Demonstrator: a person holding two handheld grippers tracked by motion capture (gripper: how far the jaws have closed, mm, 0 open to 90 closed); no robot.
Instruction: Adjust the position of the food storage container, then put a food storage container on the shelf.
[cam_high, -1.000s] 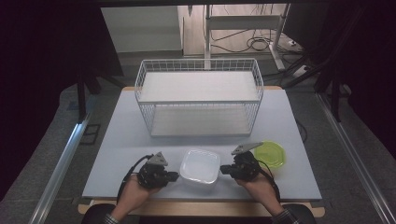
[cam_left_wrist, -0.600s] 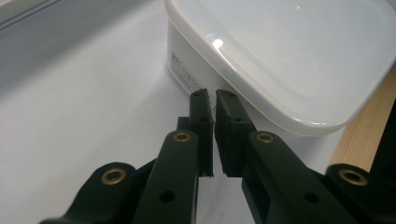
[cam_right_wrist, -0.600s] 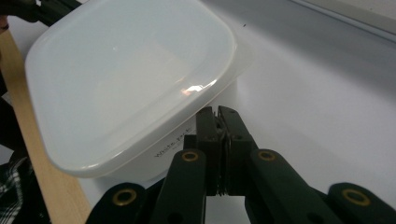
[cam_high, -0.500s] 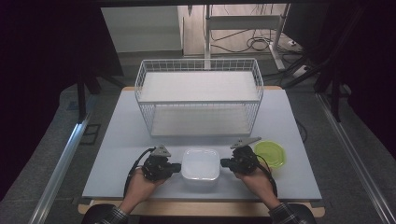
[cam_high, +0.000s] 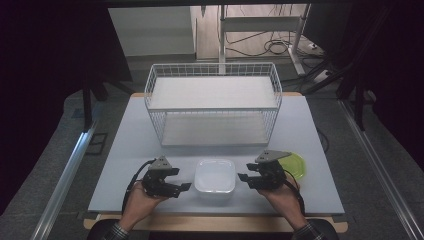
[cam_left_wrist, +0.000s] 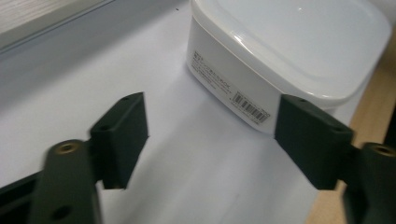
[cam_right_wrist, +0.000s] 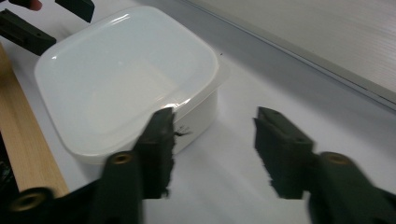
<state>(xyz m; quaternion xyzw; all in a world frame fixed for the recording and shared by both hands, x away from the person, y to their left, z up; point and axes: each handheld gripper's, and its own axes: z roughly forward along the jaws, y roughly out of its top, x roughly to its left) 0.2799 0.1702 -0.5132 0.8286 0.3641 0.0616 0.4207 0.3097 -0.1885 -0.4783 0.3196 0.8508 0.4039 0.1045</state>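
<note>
- Pale grey table (cam_high: 125, 165), seen from above; wooden edge along the near side.
- White wire basket rack (cam_high: 213, 102) with two shelves, standing at the far middle of the table, well apart from both grippers; both shelves bare.
- White lidded plastic container (cam_high: 215, 176), at the near middle of the table, resting flat between the two grippers; lid on, barcode label on one side wall (cam_left_wrist: 251, 103).
- Green round lid or plate (cam_high: 295, 165), lying flat just behind and beside the right gripper.
- Left gripper (cam_high: 182, 186), just left of the container; jaws spread wide, nothing between them, near the container's side wall but apart from it.
- Right gripper (cam_high: 243, 177), just right of the container; jaws parted, empty, one jaw close by the lid rim.
- Progress, as judged: approach made from both sides, no grasp yet; gripping, lifting and any placing left to do.
</note>
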